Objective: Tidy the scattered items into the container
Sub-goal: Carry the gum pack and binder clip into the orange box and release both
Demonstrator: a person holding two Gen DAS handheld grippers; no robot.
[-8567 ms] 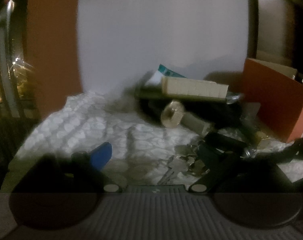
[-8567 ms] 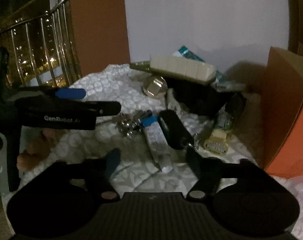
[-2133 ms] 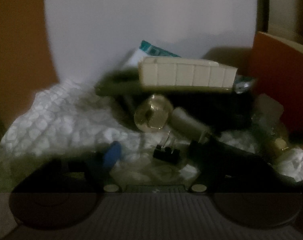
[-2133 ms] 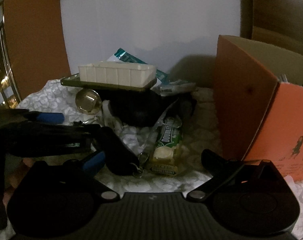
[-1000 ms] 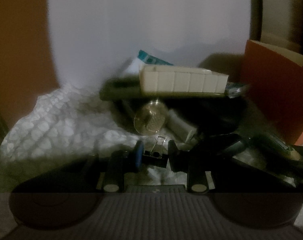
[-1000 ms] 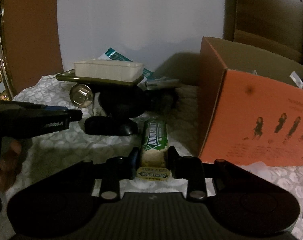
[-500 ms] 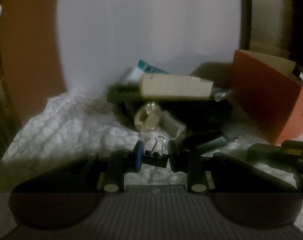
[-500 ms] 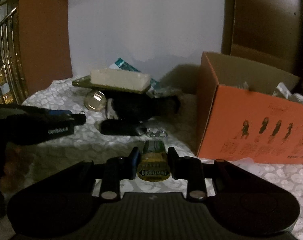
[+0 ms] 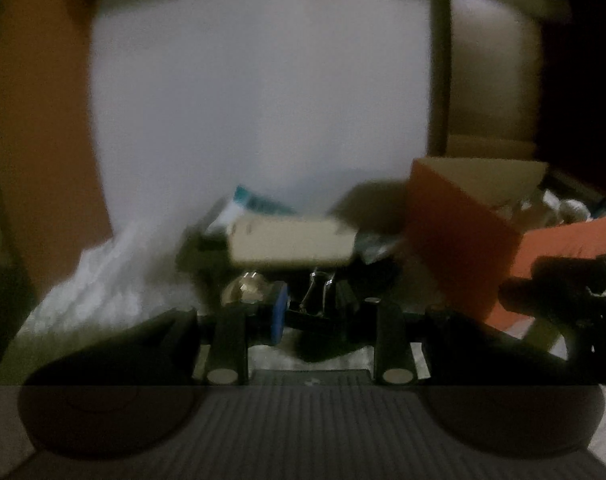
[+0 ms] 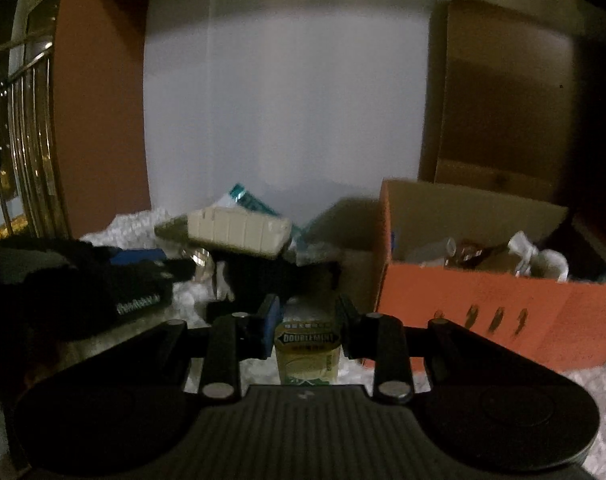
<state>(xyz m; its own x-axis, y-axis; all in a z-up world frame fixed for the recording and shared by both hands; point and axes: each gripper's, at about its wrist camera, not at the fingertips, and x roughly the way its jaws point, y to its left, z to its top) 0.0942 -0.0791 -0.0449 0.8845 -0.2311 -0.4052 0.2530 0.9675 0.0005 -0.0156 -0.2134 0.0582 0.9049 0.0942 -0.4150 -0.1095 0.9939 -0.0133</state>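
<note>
Two tongs, each clamped on one item. Left tongs (image 9: 309,314) closed tight on a black binder clip (image 9: 312,308), wire handles standing up between the fingers, held off the white patterned cloth (image 9: 103,292). Right tongs (image 10: 308,322) pinched on a Doublemint gum pack (image 10: 307,350), label end toward the camera, raised above the cloth. Orange cardboard box (image 10: 483,304) to the right in both views, open at the top, already holding several pale and dark items too dim to name. Left tongs seen from the right wrist view as a dark shape with a blue finger pad (image 10: 137,257) at the far left, well apart from the box. Behind the tongs, a heap on the bench: white segmented tray (image 10: 239,232) lying on a flat dark object, teal-and-white packet (image 10: 245,198) leaning against the pale wall, round shiny metal knob (image 9: 245,286) under the tray. Left wrist view blurred, fine detail lost.
</note>
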